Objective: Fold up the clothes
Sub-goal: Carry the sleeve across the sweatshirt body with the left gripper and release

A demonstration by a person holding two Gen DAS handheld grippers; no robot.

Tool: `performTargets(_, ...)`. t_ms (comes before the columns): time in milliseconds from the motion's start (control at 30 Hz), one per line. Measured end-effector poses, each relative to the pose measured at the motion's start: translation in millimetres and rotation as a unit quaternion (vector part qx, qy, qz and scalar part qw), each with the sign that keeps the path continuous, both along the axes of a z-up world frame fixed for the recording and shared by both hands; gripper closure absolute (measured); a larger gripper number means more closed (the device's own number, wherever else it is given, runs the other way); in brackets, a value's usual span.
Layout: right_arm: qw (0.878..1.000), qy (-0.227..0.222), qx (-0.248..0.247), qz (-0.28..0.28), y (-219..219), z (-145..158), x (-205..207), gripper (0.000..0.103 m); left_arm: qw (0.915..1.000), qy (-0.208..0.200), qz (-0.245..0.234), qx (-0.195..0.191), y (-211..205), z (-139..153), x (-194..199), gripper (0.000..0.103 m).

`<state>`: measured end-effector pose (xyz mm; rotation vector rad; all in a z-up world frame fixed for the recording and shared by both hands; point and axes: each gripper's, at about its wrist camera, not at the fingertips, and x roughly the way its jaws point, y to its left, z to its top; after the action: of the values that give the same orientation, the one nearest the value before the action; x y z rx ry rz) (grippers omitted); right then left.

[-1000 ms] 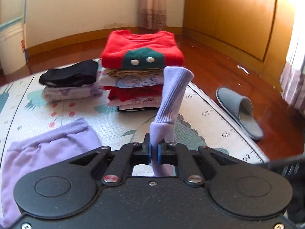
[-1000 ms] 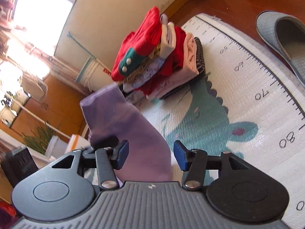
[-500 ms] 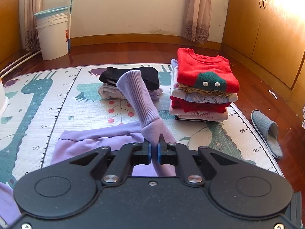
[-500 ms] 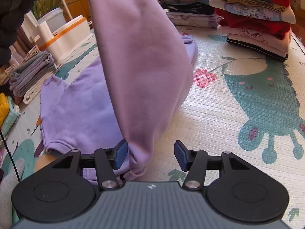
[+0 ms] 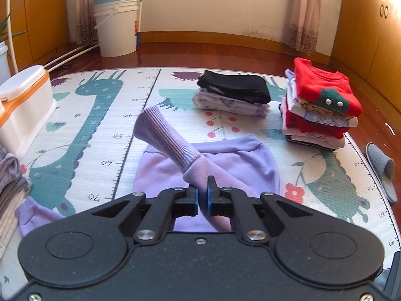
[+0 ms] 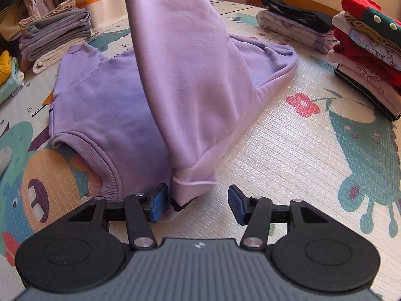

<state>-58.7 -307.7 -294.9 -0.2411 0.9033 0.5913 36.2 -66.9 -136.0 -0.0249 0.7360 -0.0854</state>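
Note:
A lilac sweatshirt (image 5: 225, 160) lies on the play mat (image 5: 100, 125). My left gripper (image 5: 202, 195) is shut on its sleeve just behind the ribbed cuff (image 5: 160, 133), which sticks up to the left over the garment's body. In the right wrist view that sleeve (image 6: 175, 50) rises steeply out of the top of the frame. My right gripper (image 6: 198, 205) is open low over the mat. The folded base of the sleeve (image 6: 193, 175) lies against its left pad (image 6: 158, 204), and the right pad is clear of the cloth.
A red-topped stack of folded clothes (image 5: 320, 105) and a lower black-topped stack (image 5: 233, 92) sit at the mat's far right. A grey slipper (image 5: 383, 170) lies on the wood floor. A white box (image 5: 22, 105) and grey folded piles (image 6: 55, 37) stand left; a bucket (image 5: 115, 25) is behind.
My left gripper has carried the sleeve leftward, from in front of the red stack to over the sweatshirt's body. My right gripper rolled level and dropped close to the mat at the sleeve's base.

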Motion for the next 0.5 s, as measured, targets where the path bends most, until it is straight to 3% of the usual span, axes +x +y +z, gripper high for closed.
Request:
performTargets(333,0.995,-0.059,-0.06,0.06,25,4,-17,0.051,0.9993,0.02,0.032,-0.008,47,-28,-1,0.098)
performTargets(500,0.989,-0.085,-0.078,0.092,34,5,-24,0.057,0.9984,0.034,0.045,-0.008,64,-42,-1,0.098)
